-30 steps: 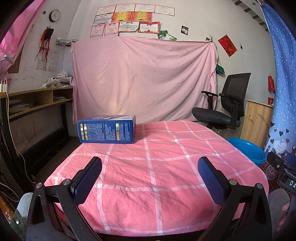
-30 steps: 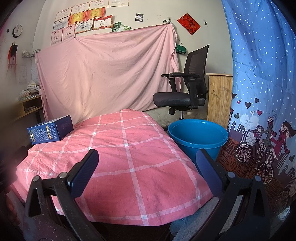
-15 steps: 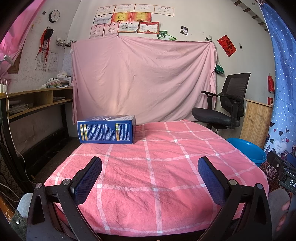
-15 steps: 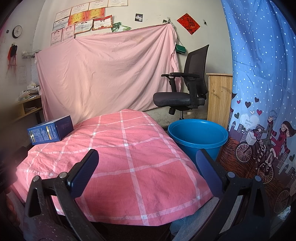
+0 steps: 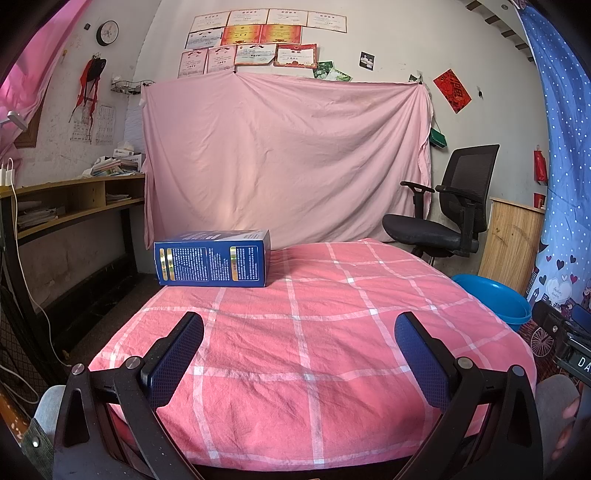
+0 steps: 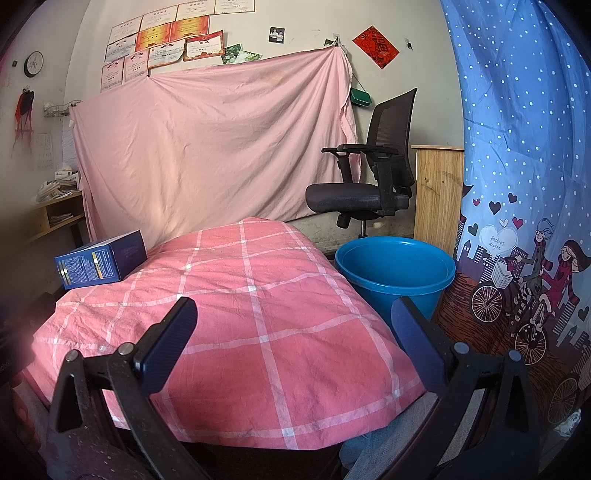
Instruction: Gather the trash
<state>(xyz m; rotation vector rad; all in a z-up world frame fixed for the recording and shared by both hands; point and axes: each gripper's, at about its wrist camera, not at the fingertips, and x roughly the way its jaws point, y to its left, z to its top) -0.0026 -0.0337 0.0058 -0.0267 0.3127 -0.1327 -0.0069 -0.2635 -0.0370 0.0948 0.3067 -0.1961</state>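
**Both grippers empty at near edge; box at far left corner**

I held the left gripper (image 5: 298,352) and right gripper (image 6: 293,341) with jaws spread wide, gripping nothing, above the near edge of the pink checked cloth (image 5: 332,332). Beyond, the blue box (image 5: 212,258) lay flat at the far left corner. The blue bucket (image 6: 397,273) stood beside the right edge.

Count: one dark blue rectangular cardboard box (image 5: 212,258) lying on one table draped in pink-and-white checked cloth (image 5: 332,350), one round blue plastic basin (image 6: 397,273) on the floor, one black mesh-backed office chair (image 6: 369,184), one round wall clock (image 5: 107,33), and one pink hanging sheet (image 5: 284,158).
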